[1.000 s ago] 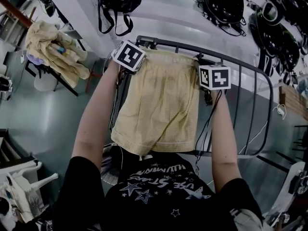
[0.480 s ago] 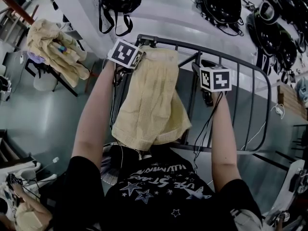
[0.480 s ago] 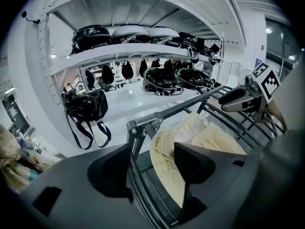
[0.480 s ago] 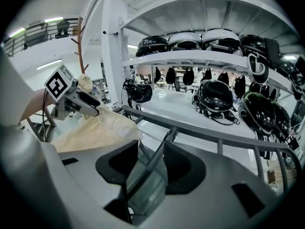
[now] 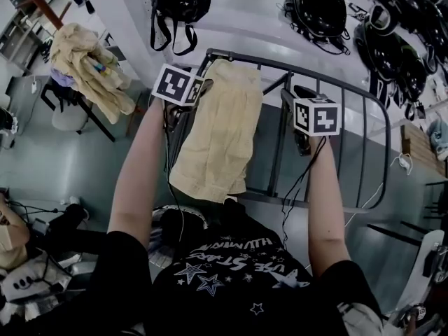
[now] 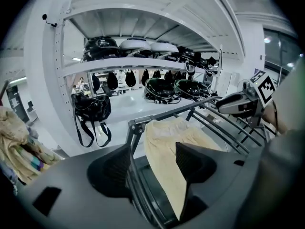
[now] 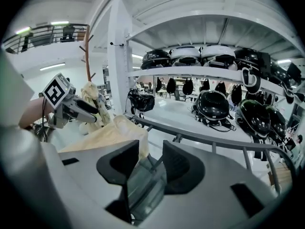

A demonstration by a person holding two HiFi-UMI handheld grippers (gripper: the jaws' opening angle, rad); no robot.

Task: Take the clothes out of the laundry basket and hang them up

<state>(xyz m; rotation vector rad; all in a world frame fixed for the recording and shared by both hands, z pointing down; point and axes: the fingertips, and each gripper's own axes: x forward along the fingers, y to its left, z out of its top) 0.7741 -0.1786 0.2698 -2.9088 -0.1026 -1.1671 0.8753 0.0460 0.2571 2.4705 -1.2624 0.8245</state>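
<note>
Now, head view, garment: the pale yellow fabric garment [image 5: 217, 135] lies draped over the far top rail of the dark metal-bar drying rack [image 5: 365, 117]. Its long axis runs from that rail back toward the person.
Head view, nearer hand: the left tool [image 5: 199, 88] sits just beside the garment's upper left corner. The right tool [image 5: 288, 98] stands apart from the garment's right edge, with bare bars between them, so the left hand is the nearer one.
Left gripper view, tool: the left tool [image 6: 151, 159] has its jaws wide apart and has just been opening. The rack's corner bar [image 6: 135, 130] and the garment's near edge [image 6: 164, 142] show in the gap, but neither pad presses on them, so it grips nothing.
Left gripper view, direction: the garment lies straight ahead and a little to the right, along the rail.
Right gripper view, tool: the right tool [image 7: 151, 159] has its jaws about half apart and has just been closing slightly. No cloth is between them and it holds nothing.
Right gripper view, direction: the garment [image 7: 112, 132] lies ahead and to the left, just past the left jaw. The rail [image 7: 209, 140] crosses in front.
Judgement: the garment looks hung. Any straightening would suit the left tool. The laundry basket cannot be made out.
</note>
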